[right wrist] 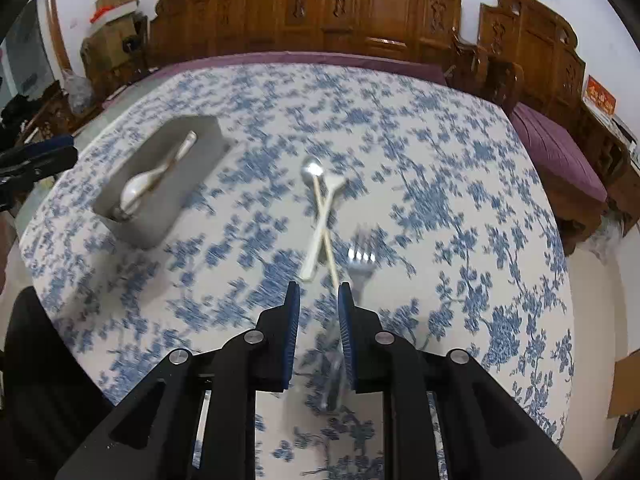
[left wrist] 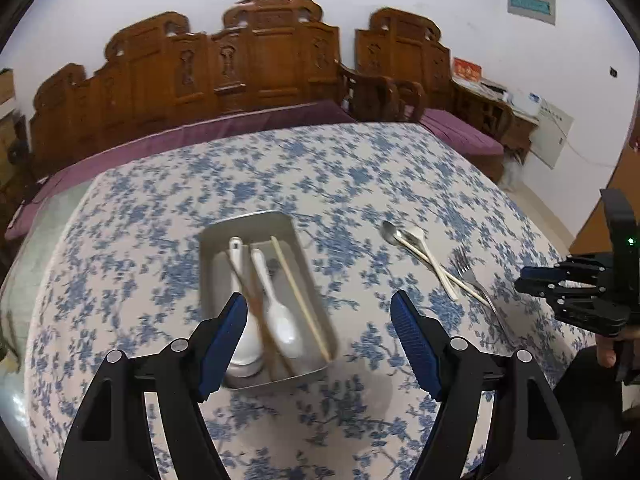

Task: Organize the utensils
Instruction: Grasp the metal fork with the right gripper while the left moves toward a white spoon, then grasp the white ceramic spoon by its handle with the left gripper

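A metal tray (left wrist: 208, 264) on the floral tablecloth holds white spoons (left wrist: 276, 312) and wooden chopsticks (left wrist: 300, 300). My left gripper (left wrist: 320, 312) is open and empty, hovering over the tray's near end. To its right lie a metal spoon (left wrist: 390, 232), a white spoon (left wrist: 434, 260) and forks (left wrist: 470, 276). In the right wrist view the tray (right wrist: 192, 184) is at the left; the crossed metal spoon (right wrist: 314, 172) and white spoon (right wrist: 320, 232) and the forks (right wrist: 362, 260) lie ahead. My right gripper (right wrist: 319, 304) is open a narrow gap, above the fork handles, holding nothing.
The round table (right wrist: 460, 160) has a blue floral cloth. Carved wooden benches (left wrist: 240, 64) with purple cushions stand behind it. The right gripper's body (left wrist: 580, 292) shows at the left wrist view's right edge.
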Demonstrator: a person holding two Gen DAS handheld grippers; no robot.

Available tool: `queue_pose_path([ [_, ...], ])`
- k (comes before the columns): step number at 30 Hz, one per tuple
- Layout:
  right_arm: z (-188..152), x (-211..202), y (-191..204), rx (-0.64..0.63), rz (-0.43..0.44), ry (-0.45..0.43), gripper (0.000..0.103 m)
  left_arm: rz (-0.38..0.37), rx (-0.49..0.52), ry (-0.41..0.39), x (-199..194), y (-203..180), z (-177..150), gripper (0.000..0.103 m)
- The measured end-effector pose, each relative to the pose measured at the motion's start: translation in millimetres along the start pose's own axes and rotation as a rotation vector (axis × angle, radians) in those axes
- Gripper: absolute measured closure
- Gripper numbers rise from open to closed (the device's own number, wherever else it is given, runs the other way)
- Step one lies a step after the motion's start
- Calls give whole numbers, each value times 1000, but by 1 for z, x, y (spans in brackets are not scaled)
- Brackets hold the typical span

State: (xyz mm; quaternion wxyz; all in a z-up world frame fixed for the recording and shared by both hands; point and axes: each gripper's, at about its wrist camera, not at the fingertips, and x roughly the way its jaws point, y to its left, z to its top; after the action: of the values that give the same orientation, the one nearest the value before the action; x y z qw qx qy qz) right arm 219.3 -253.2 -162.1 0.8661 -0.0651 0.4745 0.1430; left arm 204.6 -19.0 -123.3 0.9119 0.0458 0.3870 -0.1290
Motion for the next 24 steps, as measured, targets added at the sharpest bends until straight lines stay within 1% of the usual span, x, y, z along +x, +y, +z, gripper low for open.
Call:
queue_pose_path([
  [4, -5, 17, -11, 31, 9, 36, 82, -28, 16, 19, 13, -18, 3, 32],
  [6, -8, 28, -17, 55, 21, 59, 82, -57, 11, 37, 23, -27, 6, 32],
  [11, -13, 57, -20, 52, 25, 106, 82, -98, 21, 78, 52, -49, 15, 32],
  [16, -9, 71, -31, 75, 26, 117, 82, -112, 48, 101, 78, -66, 25, 32],
  [17, -7, 74, -34, 84, 38, 119, 81, -115, 51, 104, 83, -69, 26, 32],
  [19, -4, 79, -37, 92, 51, 120, 81, -123, 52, 115, 93, -72, 28, 32],
  [24, 4, 86, -39, 87, 44, 122, 83, -128, 47, 138, 114, -78, 28, 32],
])
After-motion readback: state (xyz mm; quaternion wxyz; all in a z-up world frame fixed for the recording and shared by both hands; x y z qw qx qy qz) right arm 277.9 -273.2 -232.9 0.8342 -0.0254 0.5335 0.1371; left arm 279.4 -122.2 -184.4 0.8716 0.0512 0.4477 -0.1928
